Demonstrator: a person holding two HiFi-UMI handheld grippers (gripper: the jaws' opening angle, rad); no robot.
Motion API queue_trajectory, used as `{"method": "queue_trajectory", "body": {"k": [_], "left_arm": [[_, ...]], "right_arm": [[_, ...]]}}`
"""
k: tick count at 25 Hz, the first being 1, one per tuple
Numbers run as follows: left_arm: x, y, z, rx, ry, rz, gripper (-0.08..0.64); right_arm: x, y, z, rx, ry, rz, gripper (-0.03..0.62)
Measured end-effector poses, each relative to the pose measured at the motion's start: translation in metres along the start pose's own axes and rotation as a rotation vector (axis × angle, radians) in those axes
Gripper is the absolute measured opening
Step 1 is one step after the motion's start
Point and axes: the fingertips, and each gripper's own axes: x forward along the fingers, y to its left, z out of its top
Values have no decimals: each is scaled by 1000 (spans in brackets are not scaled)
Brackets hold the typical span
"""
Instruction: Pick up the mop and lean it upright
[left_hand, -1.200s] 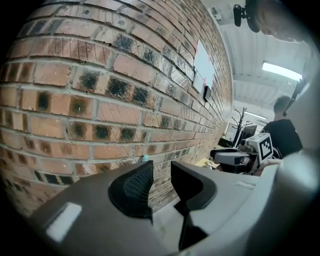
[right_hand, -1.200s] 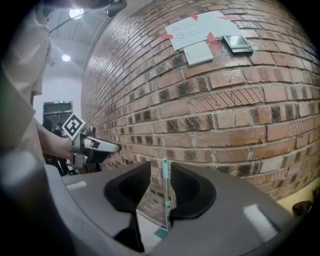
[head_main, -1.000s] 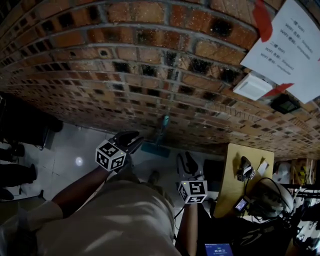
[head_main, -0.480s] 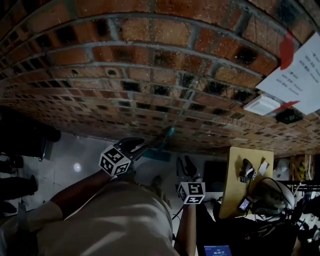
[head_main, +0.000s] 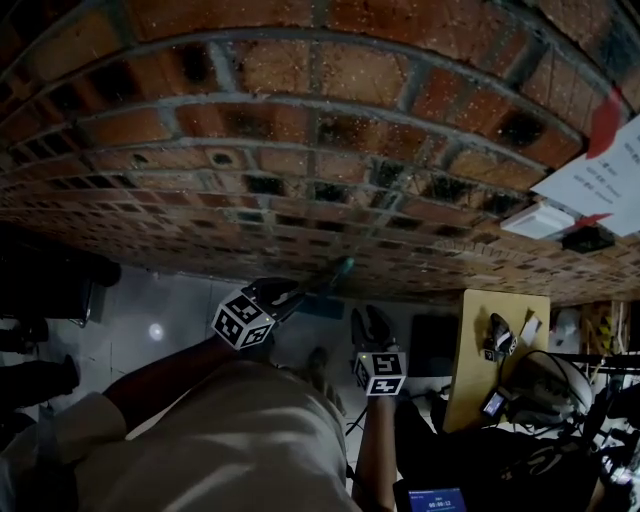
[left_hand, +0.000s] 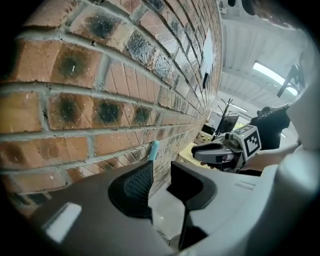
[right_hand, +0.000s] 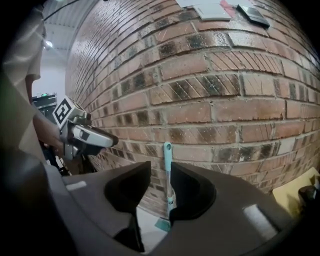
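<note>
The mop (right_hand: 168, 172) stands upright against the brick wall (head_main: 300, 150), its teal handle tip (head_main: 343, 266) touching the bricks and its teal head (right_hand: 162, 225) on the floor. In the left gripper view only the handle tip (left_hand: 154, 149) shows, past one jaw. My left gripper (head_main: 283, 291) hangs a little left of the handle, apart from it, its jaws a narrow gap apart with nothing between them (left_hand: 161, 167). My right gripper (head_main: 368, 322) faces the wall farther back. Its jaws (right_hand: 161, 167) also stand slightly apart and empty, and the mop shows through the gap.
A yellow table (head_main: 500, 340) with small devices stands at the right by the wall. White papers (head_main: 595, 175) and a white box (head_main: 540, 220) are fixed to the bricks. Dark bulky things (head_main: 50, 275) sit at the left on the pale floor (head_main: 160, 310).
The head view has drawn closer to the wall. Both grippers have drifted toward the wall, the left one toward the handle tip. The mop has not moved.
</note>
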Motion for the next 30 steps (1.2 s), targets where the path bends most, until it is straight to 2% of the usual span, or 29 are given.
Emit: {"method": "queue_trajectory", "body": {"k": [9,19,30], "left_arm": [[20,15,-19,-18,50,19,126],[31,32,-42,-77,93,52,126],[50,48,-67,-65,150,74,126]], "right_arm": [[30,-2,-16,10,45,32,117],[62,-3,-35,12,81,71,117],[92,-12,-65,16,140,82,117]]}}
